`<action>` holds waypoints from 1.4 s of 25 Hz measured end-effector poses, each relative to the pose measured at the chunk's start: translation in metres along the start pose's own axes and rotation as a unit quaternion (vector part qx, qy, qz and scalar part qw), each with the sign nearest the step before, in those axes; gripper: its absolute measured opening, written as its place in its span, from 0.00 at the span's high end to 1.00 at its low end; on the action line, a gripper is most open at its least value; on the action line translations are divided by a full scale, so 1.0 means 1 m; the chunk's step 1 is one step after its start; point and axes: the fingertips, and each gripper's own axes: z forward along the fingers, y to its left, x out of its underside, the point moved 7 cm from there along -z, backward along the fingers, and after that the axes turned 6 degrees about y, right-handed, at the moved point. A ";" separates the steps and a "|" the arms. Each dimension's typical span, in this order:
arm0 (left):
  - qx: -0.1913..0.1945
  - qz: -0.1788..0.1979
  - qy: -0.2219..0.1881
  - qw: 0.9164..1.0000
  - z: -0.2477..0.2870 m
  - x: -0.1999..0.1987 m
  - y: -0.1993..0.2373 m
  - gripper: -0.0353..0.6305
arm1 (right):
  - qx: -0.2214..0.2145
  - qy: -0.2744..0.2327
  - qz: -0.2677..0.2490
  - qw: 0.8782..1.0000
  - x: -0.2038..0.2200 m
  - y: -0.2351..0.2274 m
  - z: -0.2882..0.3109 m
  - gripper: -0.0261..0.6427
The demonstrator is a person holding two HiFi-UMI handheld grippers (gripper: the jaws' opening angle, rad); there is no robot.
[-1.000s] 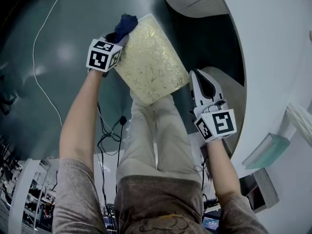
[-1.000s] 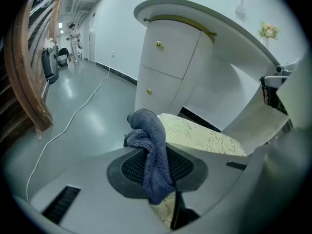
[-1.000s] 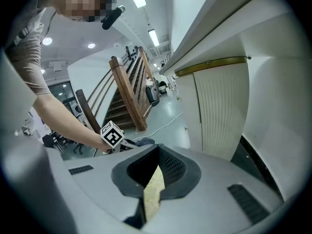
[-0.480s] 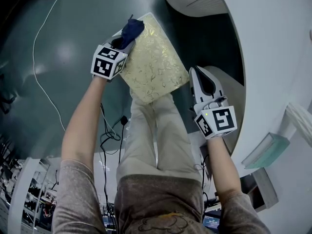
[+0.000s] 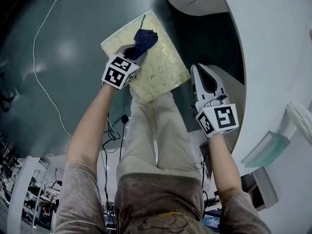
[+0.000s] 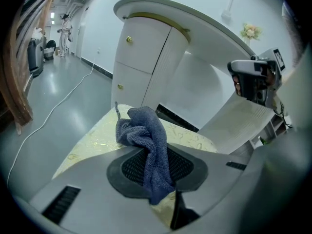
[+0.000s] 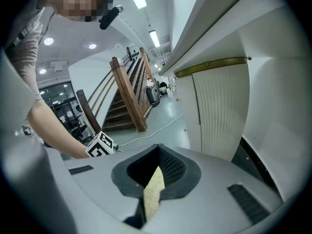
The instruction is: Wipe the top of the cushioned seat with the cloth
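The cushioned seat point(image 5: 158, 65) has a gold-patterned top and stands on the grey floor in front of the person's legs. A dark blue cloth point(image 5: 145, 38) lies bunched on the middle of the top. My left gripper point(image 5: 134, 50) is shut on it, and the cloth point(image 6: 146, 135) hangs between the pads in the left gripper view, with the seat point(image 6: 92, 135) beneath. My right gripper point(image 5: 199, 71) hangs beside the seat's right edge, shut and holding nothing. In the right gripper view only a sliver of the seat point(image 7: 154, 195) shows between the closed jaws of my right gripper point(image 7: 157, 172).
A white curved counter point(image 5: 273, 57) with cabinet doors point(image 6: 141, 62) rises to the right and behind the seat. A white cable point(image 5: 41, 72) runs over the floor at left, and black cables point(image 5: 109, 135) lie near the person's legs point(image 5: 156, 130). A wooden staircase point(image 7: 126, 96) stands farther off.
My left gripper has slid the cloth from the seat's far left corner rightward onto the middle of the top. The right gripper has barely moved.
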 end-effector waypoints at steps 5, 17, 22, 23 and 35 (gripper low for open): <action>0.012 0.000 0.003 1.000 0.007 0.005 -0.020 0.81 | 0.005 -0.001 0.003 1.000 0.003 -0.003 -0.005 0.96; 0.079 0.024 0.028 0.996 0.033 0.031 -0.101 0.81 | 0.015 -0.008 0.011 1.000 0.019 -0.013 -0.023 0.96; 0.102 0.025 0.036 0.994 0.034 0.037 -0.122 0.81 | 0.019 -0.009 0.012 1.000 0.014 -0.012 -0.023 0.96; 0.105 0.025 0.036 0.994 0.035 0.039 -0.126 0.81 | 0.019 -0.009 0.012 1.000 0.015 -0.013 -0.024 0.96; 0.142 0.035 0.053 0.988 0.042 0.056 -0.163 0.81 | 0.024 -0.012 0.019 0.999 0.024 -0.013 -0.033 0.96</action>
